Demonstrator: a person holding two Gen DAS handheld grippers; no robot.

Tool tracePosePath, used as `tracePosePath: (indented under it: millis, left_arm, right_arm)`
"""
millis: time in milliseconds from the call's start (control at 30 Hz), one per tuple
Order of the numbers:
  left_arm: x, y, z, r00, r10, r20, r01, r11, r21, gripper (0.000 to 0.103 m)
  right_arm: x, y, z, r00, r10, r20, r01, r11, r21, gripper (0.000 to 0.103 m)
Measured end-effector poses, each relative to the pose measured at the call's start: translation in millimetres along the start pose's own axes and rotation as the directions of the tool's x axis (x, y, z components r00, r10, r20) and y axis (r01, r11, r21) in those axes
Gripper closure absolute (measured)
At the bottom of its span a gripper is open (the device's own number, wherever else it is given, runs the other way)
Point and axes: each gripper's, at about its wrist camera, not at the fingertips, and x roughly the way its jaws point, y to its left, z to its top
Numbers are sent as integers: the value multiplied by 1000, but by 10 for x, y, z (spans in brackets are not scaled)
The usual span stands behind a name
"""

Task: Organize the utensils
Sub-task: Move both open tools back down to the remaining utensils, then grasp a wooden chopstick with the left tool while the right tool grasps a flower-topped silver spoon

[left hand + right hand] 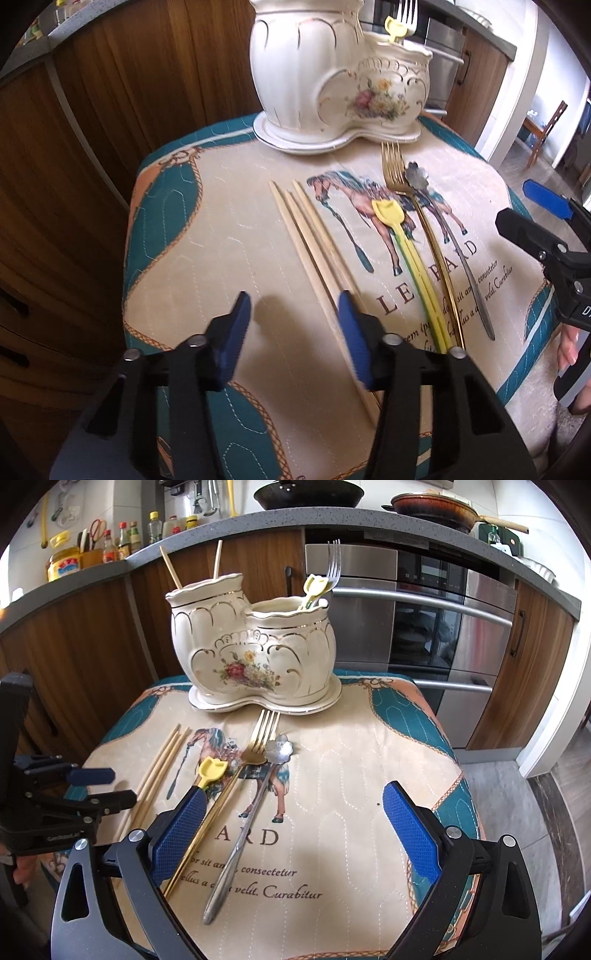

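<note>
Three chopsticks [310,236] lie left of the yellow spoon [212,770], fork [258,738] and silver spoon [258,794] on the tabletop, near the holder [255,642]. Left claw [295,317] and right claw [295,819] both gape wide, empty. Next move, likely: left claw straddles one chopstick's near end, closes squarely, then drops it into the holder's taller left pot.

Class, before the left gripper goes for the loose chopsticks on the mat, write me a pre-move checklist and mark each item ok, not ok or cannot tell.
1. Left gripper open and empty: ok.
2. Chopsticks lie between the jaws: not ok; they run under the right-hand pad.
3. Chopsticks apart from the yellow spoon and gold fork: ok.
4. Tall compartment of the ceramic holder has room: ok; two chopsticks stand in it.
5. Right gripper open and off to the side: ok.
6. Number of loose chopsticks: cannot tell; they overlap.
</note>
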Motion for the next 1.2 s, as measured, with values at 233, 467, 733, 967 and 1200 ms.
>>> tracePosePath:
  millis: [233,467,733,967,1200]
  left_arm:
    - [95,-27,84,999,22,-36,-22,1000,17,70]
    - [59,1,62,999,0,-53,2,999,44,97]
    - [-31,183,21,999,-37,5,37,999,-2,97]
    - [-113,269,47,995,-82,50,83,996,-18,97]
    - [-131,308,33,991,-117,65,119,992,-29,97]
  right_arm:
    - [10,0,-12,1000,7,-5,-7,1000,6,7]
    - [118,84,-67,997,15,-75,-17,1000,-24,8]
    - [321,193,-65,984,12,-177,-14,1000,-6,46]
    - [576,200,68,966,16,-257,-6,999,41,69]
    - [616,277,78,962,1,-272,8,1000,30,81]
